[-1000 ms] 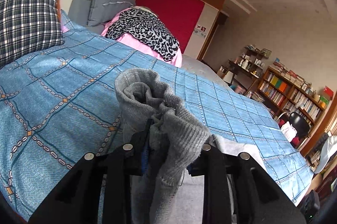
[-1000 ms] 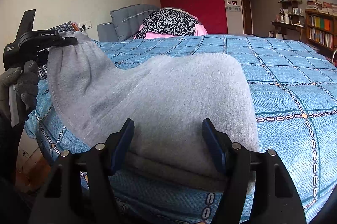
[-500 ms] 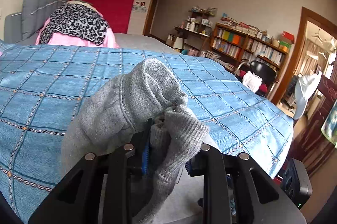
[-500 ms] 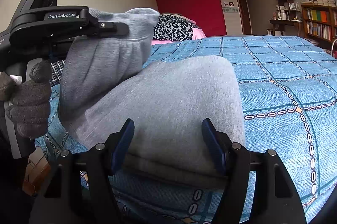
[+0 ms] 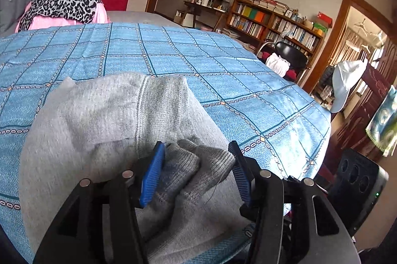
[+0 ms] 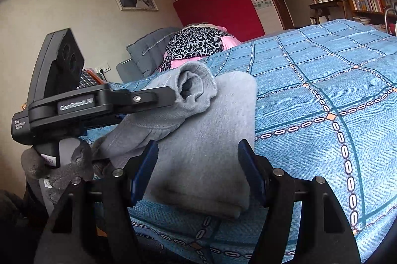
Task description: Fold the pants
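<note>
Pants (image 5: 104,130), grey and soft, lie folded on the big blue bedspread (image 5: 173,57), close to the near edge of the bed. The bedspread is flat and has a pattern of squares and little chain lines.

The pants look thick and fuzzy, like warm sweatpants. Their folded stack has rounded corners. A ribbed cuff (image 6: 196,87) sits rolled up on top of the stack, shaped like a small tube.

The left gripper (image 5: 196,164) is the nearer one, right over that cuff end. Its jaws have just been opening. The bunched cuff is between the blue pads (image 5: 152,174), but they stand apart from it and do not seem to squeeze it now.

The right gripper (image 6: 196,172) waits at the front edge of the stack. It is open wide, with the pants lying just past it, and it holds nothing.

I think the left gripper now needs to pull back, away from the cuff.
</note>
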